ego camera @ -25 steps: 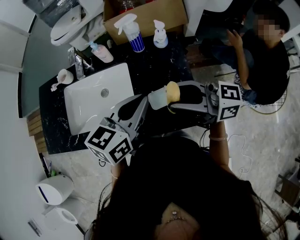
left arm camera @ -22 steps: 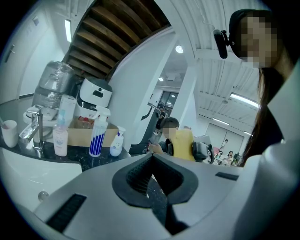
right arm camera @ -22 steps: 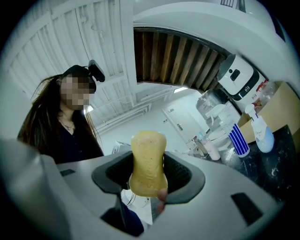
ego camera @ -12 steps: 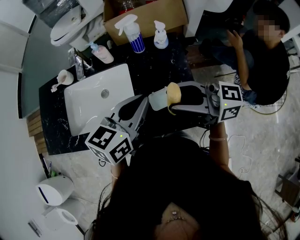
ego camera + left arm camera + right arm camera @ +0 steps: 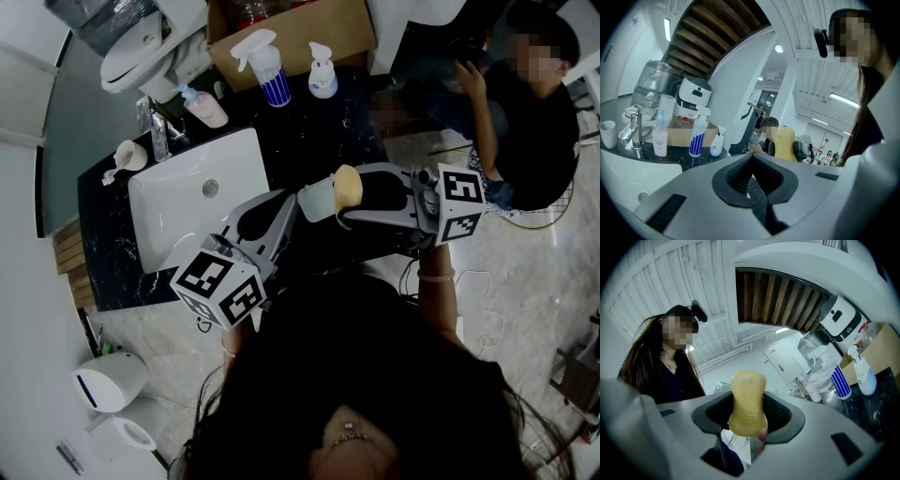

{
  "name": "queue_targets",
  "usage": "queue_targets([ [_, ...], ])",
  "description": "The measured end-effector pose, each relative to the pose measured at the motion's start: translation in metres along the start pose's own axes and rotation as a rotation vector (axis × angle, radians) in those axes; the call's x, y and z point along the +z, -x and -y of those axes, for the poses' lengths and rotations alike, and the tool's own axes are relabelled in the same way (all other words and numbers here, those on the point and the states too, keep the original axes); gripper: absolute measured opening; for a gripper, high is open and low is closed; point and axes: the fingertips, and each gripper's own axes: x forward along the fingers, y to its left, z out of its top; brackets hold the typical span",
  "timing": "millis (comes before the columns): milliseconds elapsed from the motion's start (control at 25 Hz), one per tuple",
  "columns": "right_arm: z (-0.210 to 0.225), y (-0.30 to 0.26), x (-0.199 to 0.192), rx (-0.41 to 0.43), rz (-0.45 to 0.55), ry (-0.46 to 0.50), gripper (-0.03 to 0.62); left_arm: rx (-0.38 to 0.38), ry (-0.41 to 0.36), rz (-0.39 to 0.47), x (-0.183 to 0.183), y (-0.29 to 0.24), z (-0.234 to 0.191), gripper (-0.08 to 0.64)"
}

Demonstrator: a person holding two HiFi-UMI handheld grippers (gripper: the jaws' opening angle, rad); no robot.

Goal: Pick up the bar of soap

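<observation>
In the head view, the right gripper (image 5: pixel 330 199) is held above the near edge of the dark marble surface (image 5: pixel 314 131). Its fingers are clamped on the yellow bar of soap (image 5: pixel 347 187), which stands clear of the surface. The left gripper (image 5: pixel 272 217) hangs just to its left, over the near right corner of the white sink (image 5: pixel 178 230). At the far edge of the surface stand a blue-striped spray bottle (image 5: pixel 267 70), a small white pump bottle (image 5: pixel 322 73) and a pink bottle (image 5: pixel 204 105), in front of a cardboard box (image 5: pixel 291 37). A faucet (image 5: pixel 157 131) and a white cup (image 5: pixel 129 152) stand at the far left of the sink. A seated person (image 5: pixel 534 122) is at the far right.

In the left gripper view, the fingers are pressed together with nothing between them. The soap shows beyond them to the right, and the bottles line up at the left.

In the right gripper view, the soap stands upright between the two dark pads, gripped on both sides, with its rounded top above the fingers.
</observation>
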Motion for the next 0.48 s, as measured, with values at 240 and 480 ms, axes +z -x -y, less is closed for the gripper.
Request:
queue_targets([
  [240, 0.0019, -0.0026, -0.0016, -0.005, -0.002, 0.002, 0.201, -0.001, 0.005, -0.004, -0.0011, 0.0013, -0.0028, 0.008],
  [480, 0.0032, -0.0023, -0.0027, -0.006, 0.005, -0.001, 0.201, 0.004, 0.002, -0.005, -0.0008, 0.0037, -0.0034, 0.008],
])
